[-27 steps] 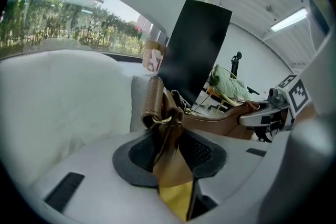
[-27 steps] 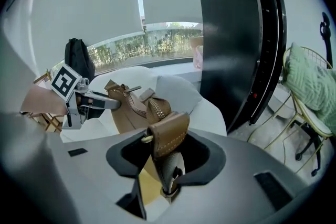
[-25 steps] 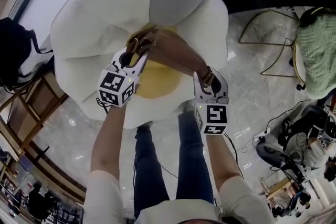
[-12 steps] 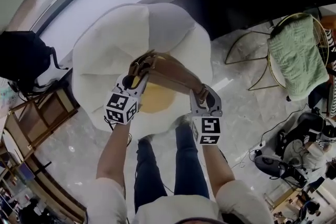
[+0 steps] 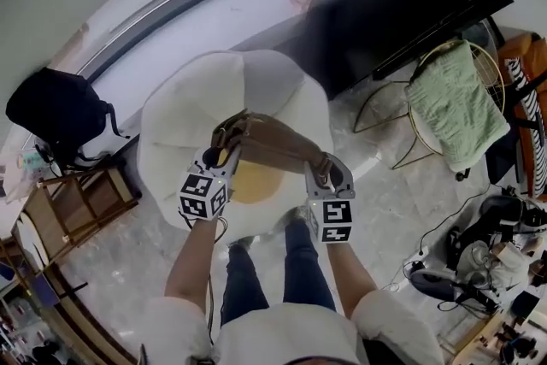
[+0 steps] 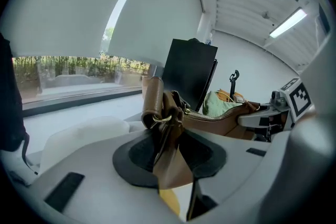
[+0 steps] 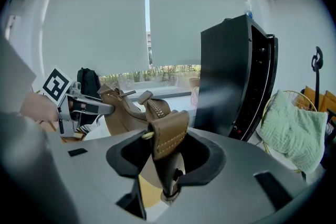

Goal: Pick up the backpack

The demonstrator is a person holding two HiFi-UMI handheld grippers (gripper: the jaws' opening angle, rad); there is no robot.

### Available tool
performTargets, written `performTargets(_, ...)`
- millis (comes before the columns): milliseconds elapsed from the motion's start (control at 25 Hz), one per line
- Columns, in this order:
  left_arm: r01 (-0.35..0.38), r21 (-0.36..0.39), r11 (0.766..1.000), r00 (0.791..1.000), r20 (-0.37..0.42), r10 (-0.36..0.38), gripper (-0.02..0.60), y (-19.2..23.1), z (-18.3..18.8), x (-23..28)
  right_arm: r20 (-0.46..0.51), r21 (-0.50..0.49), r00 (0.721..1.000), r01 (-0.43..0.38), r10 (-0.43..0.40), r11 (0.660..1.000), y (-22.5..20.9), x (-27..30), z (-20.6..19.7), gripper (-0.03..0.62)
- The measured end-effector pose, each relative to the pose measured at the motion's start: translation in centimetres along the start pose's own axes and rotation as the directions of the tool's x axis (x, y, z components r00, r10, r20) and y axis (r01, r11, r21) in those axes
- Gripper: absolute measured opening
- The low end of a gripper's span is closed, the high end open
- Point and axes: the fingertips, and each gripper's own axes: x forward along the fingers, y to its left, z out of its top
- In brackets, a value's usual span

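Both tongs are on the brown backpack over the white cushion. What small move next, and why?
Probably raise both together, level. The left tongs are shut on the strap at one end, the right tongs on a leather tab at the other, so the backpack hangs between them over the cushion; an uneven lift could strain one grip.

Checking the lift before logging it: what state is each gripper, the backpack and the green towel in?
Backpack: held up over the white cushion.
Left gripper: shut on its strap.
Right gripper: shut on its leather tab.
Green towel: draped over the wire rack.
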Motion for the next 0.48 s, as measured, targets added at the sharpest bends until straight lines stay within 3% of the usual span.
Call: performTargets(480,-0.030,0.026,0.999,0.998,0.053,0.029,0.139,-2.6,6.5,-8.5,0.078,-0.016,0.996,-0.032,0.033,0.999,3.3,-7.2,7.2,0.173)
